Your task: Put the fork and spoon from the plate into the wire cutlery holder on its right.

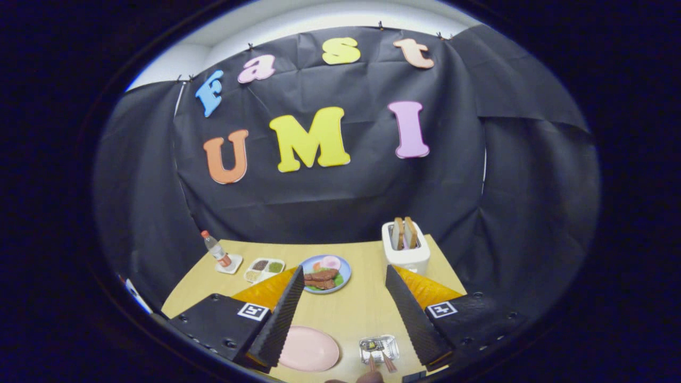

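**Both pieces appear to stand in the holder; we back away cleanly**

The wire cutlery holder (379,348) sits low between our fingers, close to the right one, and two slim handles (381,363) rise out of it toward us. We take these for the fork and spoon, though they are small here and we cannot tell which is which. At nine o'clock from the holder, just beside it, lies the pink plate (308,348), and its visible surface is bare.

Our gripper (345,311) hangs above the wooden table (351,308) with the jaws spread wide and nothing between them. If the task is indeed finished, the step in hand is retreat: we lift straight up and back, keeping the right finger off the handles so the light holder does not tip or slide.

Farther out at twelve o'clock stands a blue plate of food (325,273), with a white toaster (406,246) at one o'clock holding toast. At eleven o'clock sit a small divided dish (264,269) and a bottle (216,249).
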`<state>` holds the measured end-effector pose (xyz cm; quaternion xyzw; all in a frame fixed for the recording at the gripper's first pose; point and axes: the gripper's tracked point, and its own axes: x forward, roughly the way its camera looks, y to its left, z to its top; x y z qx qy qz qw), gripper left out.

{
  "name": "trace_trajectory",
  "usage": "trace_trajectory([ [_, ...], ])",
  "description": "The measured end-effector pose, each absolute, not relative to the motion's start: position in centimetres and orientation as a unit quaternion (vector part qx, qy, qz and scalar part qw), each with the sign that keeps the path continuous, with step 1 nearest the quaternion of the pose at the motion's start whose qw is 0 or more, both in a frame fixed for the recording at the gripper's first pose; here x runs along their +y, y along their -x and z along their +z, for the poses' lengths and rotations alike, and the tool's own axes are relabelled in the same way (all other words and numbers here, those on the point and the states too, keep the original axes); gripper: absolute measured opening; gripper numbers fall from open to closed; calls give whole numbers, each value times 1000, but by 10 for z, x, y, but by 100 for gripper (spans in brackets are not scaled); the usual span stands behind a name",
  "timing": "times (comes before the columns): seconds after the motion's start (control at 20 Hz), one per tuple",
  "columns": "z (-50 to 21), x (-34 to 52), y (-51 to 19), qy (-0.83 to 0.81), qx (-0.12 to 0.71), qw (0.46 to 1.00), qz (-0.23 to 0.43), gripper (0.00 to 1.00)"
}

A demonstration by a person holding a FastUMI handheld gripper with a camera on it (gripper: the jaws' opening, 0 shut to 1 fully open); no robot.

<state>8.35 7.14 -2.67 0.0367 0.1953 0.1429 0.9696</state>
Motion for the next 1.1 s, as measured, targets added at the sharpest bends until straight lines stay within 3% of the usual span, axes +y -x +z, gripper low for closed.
trace_trajectory([
  [0.45, 29, 63, -39, -28, 62, 986, 155, 92],
  [1.1, 23, 49, -22, -56, 68, 987, 133, 92],
])
